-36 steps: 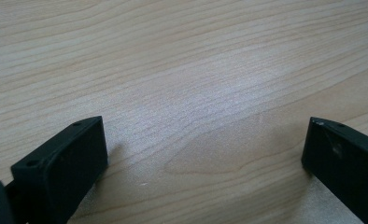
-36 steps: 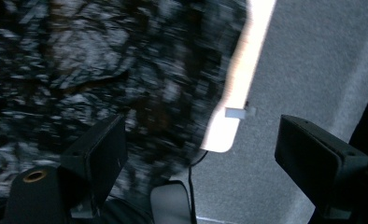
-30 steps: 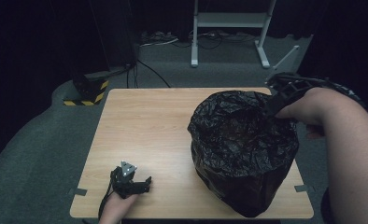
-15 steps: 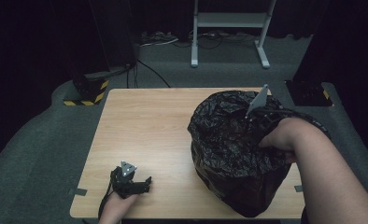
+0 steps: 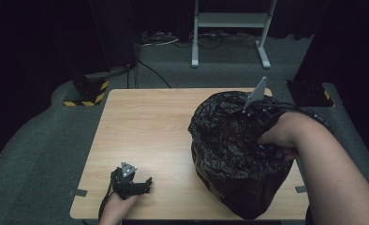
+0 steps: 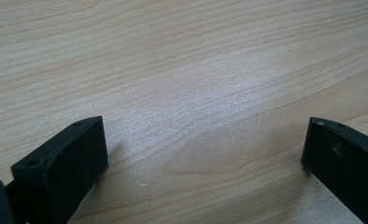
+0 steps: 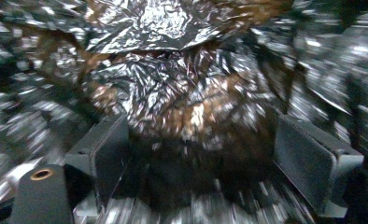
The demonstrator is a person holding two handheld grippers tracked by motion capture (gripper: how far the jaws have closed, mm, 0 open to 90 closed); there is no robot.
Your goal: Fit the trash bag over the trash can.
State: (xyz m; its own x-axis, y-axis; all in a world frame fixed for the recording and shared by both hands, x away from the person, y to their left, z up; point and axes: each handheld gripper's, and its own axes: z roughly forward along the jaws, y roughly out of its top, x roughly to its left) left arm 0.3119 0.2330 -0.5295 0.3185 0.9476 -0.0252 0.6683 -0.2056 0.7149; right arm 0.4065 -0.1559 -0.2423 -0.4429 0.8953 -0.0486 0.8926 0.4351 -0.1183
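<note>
Wood grain runs under my left gripper, which rests on the near left part of the table, close to the front edge, with my left hand wrapped around its body. In the left gripper view its jaws stand wide apart, nothing but bare tabletop between them, and their tips seem to sit low on the surface. Its grey plate points up toward the high camera. A stretch of bare wood lies between that gripper and the black plastic bag, which stands bulging on the right half of the table, its crumpled bulk reaching the near edge. My right gripper is pushed down into the top of the bag, its grey plate sticking up above the folds, my right hand and forearm lying across the bag's far right side. In the right gripper view the jaws are spread wide, with glossy crumpled film ahead of them and dark space between; the picture is blurred, and I cannot tell whether the pads touch the plastic.
</note>
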